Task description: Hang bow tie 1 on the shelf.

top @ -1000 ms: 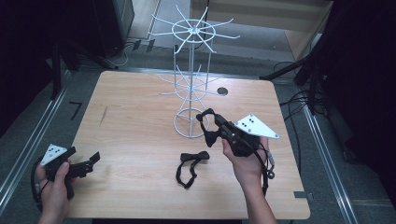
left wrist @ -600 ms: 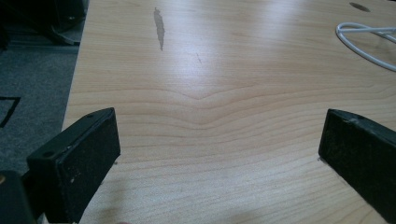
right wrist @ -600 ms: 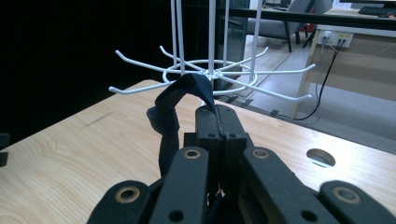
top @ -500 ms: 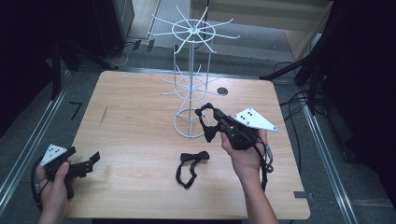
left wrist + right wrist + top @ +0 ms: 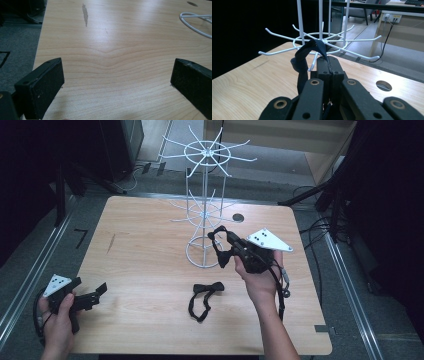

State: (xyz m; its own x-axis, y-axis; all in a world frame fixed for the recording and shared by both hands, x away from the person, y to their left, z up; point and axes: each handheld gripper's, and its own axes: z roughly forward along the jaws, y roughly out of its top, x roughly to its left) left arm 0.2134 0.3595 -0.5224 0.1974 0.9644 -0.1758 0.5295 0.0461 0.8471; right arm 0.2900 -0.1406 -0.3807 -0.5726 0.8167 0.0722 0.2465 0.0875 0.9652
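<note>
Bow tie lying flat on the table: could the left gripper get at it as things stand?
Probably yes. The left gripper is open and holds nothing, and bare table lies between it and the bow tie. The right gripper, holding another tie, is off to the side.

A: Where does the high view sit?
B: Above the tabletop's near edge, facing forward and down. It is far enough off to take in all four edges, the floor around them and the white wire rack near the far edge.

A: And the left gripper view?
B: Very low, close over the wood by the near left corner, looking between the left hand-held gripper's two black jaws across the tabletop toward the far edge.

A: The right one?
B: It looks almost level along the right hand-held gripper, close to the rack's lower ring of hooks.

A: Shared ground?
B: The rack shows from high and from the right; the rack's base ring from high and from the left.
</note>
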